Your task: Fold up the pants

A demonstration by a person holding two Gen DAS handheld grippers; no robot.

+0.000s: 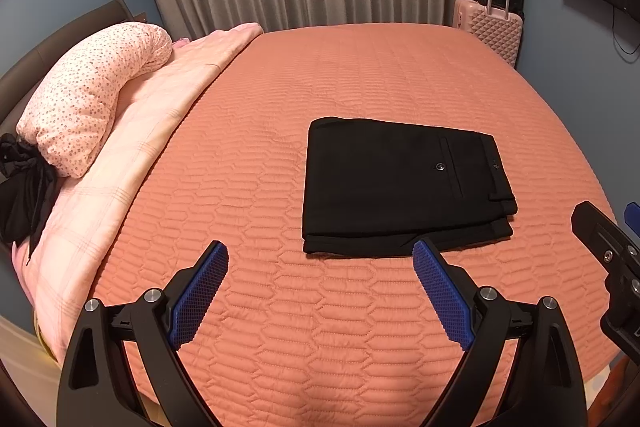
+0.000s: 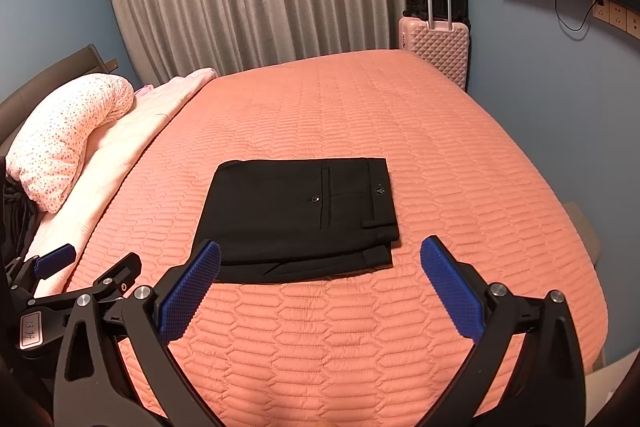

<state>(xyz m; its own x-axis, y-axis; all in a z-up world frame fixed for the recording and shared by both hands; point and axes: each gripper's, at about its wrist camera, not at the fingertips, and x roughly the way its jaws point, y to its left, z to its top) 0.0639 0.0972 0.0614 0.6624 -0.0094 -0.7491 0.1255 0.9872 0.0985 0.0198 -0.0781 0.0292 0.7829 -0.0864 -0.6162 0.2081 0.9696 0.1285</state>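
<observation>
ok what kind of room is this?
Almost certainly a bedroom: folded black pants lie on a bed with a quilted coral bedspread, a spotted pillow by the headboard, and suitcases against the curtain.

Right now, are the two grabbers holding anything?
Left gripper: open, holding nothing.
Right gripper: open, holding nothing.
The folded pants lie free on the bed.

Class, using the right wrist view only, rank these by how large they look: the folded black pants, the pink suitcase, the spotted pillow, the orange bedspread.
1. orange bedspread
2. folded black pants
3. spotted pillow, close to the pants
4. pink suitcase, though it stands farthest away
</observation>
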